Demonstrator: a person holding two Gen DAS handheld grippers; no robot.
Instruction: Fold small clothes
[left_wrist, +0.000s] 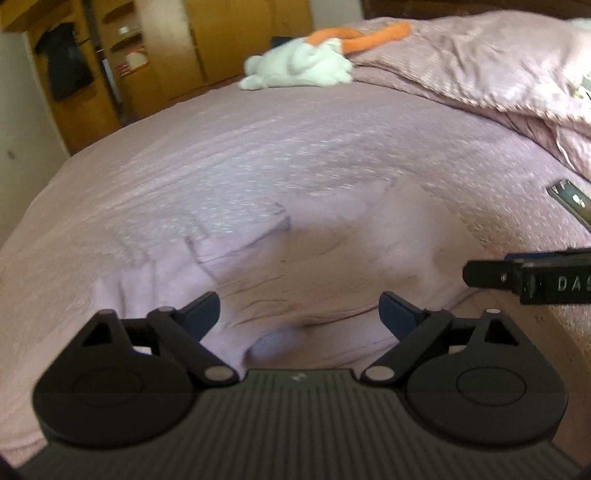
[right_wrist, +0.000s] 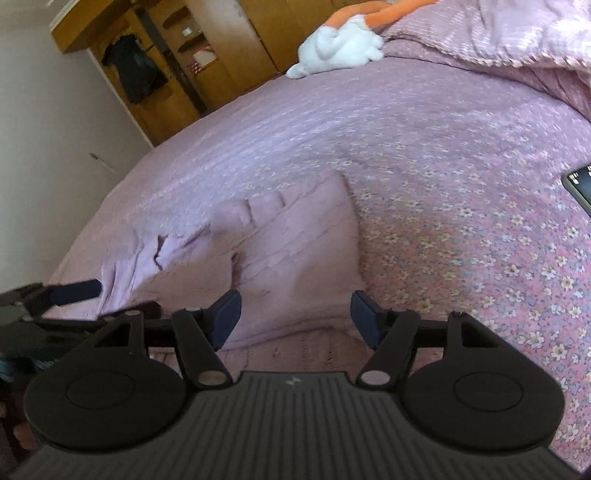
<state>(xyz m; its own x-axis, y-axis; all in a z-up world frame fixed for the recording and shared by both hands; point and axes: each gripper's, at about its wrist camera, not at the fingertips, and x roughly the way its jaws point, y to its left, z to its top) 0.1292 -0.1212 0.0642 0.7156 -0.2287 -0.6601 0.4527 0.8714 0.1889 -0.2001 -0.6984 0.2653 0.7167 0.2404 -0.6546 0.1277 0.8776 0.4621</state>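
Both grippers, left gripper (left_wrist: 299, 314) and right gripper (right_wrist: 295, 317), hover jaws wide open, holding nothing; the mauve garment (right_wrist: 295, 240) blends into the bed (right_wrist: 461, 184), so grabbing the bedspread too looks easy.

I count one lilac garment (right_wrist: 280, 243) on one bed (right_wrist: 461, 192), one white stuffed toy (right_wrist: 338, 46), one phone (right_wrist: 580, 186), one crumpled blanket (left_wrist: 480, 62), and two hand-held grippers: left hand-held gripper (left_wrist: 299, 314), right hand-held gripper (right_wrist: 295, 319).

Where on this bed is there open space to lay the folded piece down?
Open bedspread between the pink garment and the white plush toy, and the floral stretch between garment and phone. Crowded near the bunched blanket and both grippers.
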